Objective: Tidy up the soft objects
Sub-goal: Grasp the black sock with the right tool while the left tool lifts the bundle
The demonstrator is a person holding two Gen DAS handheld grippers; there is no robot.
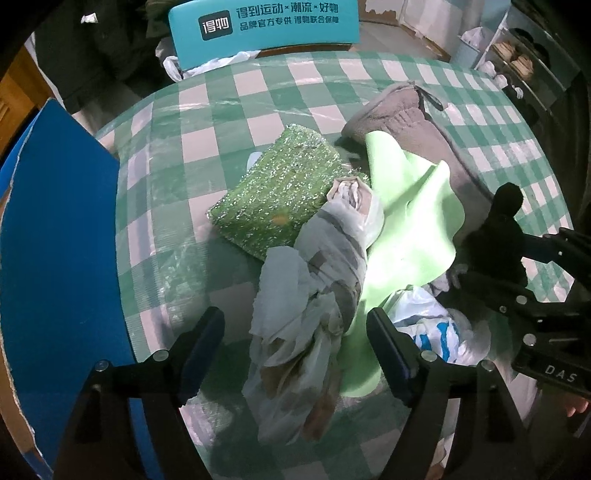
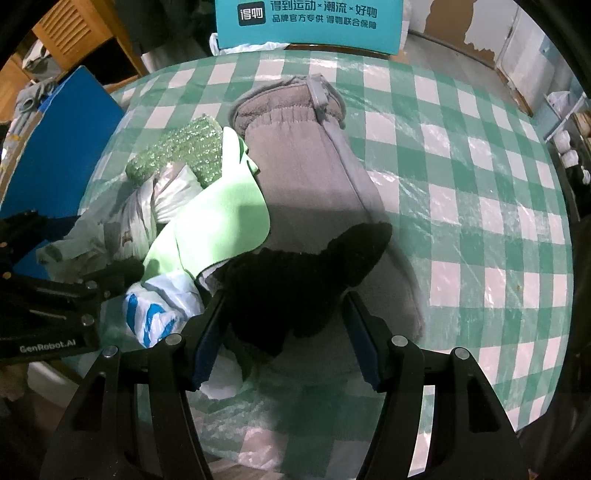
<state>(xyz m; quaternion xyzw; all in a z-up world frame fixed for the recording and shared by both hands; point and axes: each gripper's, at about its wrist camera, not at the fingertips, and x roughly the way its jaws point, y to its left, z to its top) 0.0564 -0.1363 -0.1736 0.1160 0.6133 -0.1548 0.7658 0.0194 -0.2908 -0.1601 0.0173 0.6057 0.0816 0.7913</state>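
A round table (image 1: 229, 92) wears a green and white checked cloth under clear plastic; a heap of soft things sits on it, mostly on the near side.

The left gripper (image 1: 295, 354) points down over the heap; its two fingers stand wide apart; a crumpled plastic bag (image 1: 317, 288) with something grey and white inside lies between them, but the blue pads are not pressing on it, so it holds nothing.

The right gripper (image 2: 284, 332) also points down; a fuzzy black cloth (image 2: 306, 273) sits between its fingers, which stand about half open; the left pad looks to be against the cloth, but the right pad shows a small gap, so I cannot tell if it is really holding it.

A sparkly green pad (image 1: 277, 184) lies flat on the table, just behind the plastic bag and touching it; a light green cloth (image 1: 410, 221) is draped beside the bag, partly on top of a big grey fleecy thing (image 2: 306, 173) with a zip; the grey thing stretches away across the middle of the table; the black cloth rests on its near end; a white bag with blue stripes (image 2: 155, 306) is tucked under the light green cloth at the near edge.

A blue board (image 1: 55, 240) stands at the left edge of the table; a teal box (image 2: 310, 22) with white writing sits past the far side.
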